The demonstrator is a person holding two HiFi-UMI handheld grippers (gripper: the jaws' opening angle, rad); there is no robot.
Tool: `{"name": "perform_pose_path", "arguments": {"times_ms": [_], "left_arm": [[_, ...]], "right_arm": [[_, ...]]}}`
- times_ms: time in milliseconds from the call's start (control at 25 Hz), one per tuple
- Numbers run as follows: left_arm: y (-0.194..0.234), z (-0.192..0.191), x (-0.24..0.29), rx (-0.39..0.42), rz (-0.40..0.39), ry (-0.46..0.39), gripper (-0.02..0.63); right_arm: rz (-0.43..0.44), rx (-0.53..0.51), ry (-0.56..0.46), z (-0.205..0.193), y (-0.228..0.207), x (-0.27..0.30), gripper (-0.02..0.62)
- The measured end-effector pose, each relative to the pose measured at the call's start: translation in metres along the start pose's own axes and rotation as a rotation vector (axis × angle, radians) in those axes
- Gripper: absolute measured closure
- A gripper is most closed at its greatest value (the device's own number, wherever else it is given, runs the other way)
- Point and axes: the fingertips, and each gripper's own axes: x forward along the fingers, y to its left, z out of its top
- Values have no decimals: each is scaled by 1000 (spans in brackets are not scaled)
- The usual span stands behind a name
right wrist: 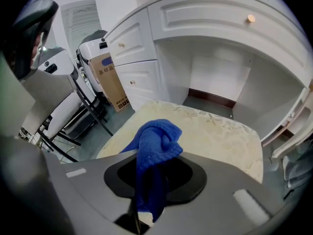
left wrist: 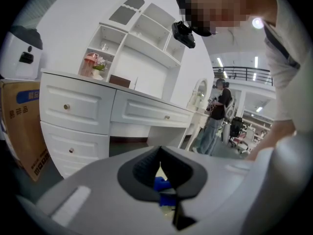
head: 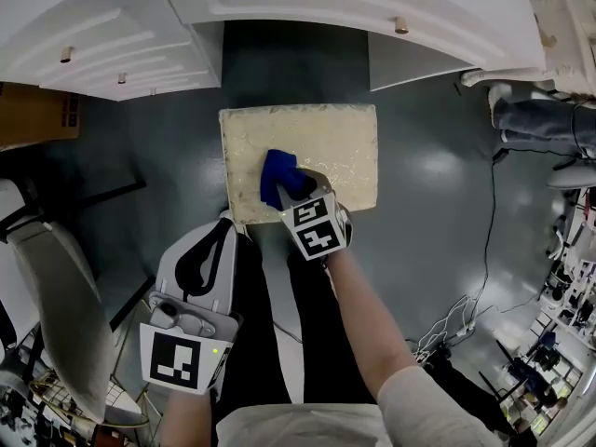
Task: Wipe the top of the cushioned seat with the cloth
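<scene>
The cushioned seat point(head: 335, 147) is a square cream stool top on the dark floor, just in front of the white dresser. A blue cloth point(head: 277, 177) lies bunched on its near left part. My right gripper point(head: 298, 189) is shut on the cloth and holds it against the seat. In the right gripper view the cloth point(right wrist: 156, 143) hangs out of the right gripper point(right wrist: 152, 182) over the seat point(right wrist: 220, 136). My left gripper point(head: 223, 231) hangs back at the seat's near left corner, shut and empty. A bit of the cloth point(left wrist: 161, 184) shows through the left gripper point(left wrist: 159, 173).
A white dresser point(head: 391, 7) with drawers stands behind the seat, with a knee gap. A cardboard box point(head: 33, 115) and a folding chair point(head: 56, 277) are at the left. Cables point(head: 456, 324) lie on the floor at the right, near a standing person point(head: 540, 124).
</scene>
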Motion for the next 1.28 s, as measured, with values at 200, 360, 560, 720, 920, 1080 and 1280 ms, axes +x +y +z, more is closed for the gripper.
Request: {"name": "perform_pose_path", "arguments": {"times_ms": [200, 360, 560, 720, 920, 1080, 1280], "left_arm": [[-22, -2, 8, 5, -17, 19, 607], [-44, -4, 16, 11, -26, 26, 607], [-71, -5, 30, 18, -40, 34, 607], [-92, -5, 41, 25, -47, 40, 607], [-115, -2, 55, 36, -55, 40, 607], [-130, -4, 64, 41, -59, 45, 607], [-148, -4, 75, 45, -60, 52, 607]], "right_arm": [[-26, 17, 5, -17, -26, -13, 502], [-43, 34, 9, -32, -49, -26, 502], [-54, 52, 5, -48, -74, -39, 502], [-60, 58, 6, -60, -94, -48, 502], [-64, 70, 3, -74, -117, -60, 502], [-65, 81, 0, -84, -132, -66, 502], [-61, 85, -1, -94, -149, -74, 502]]}}
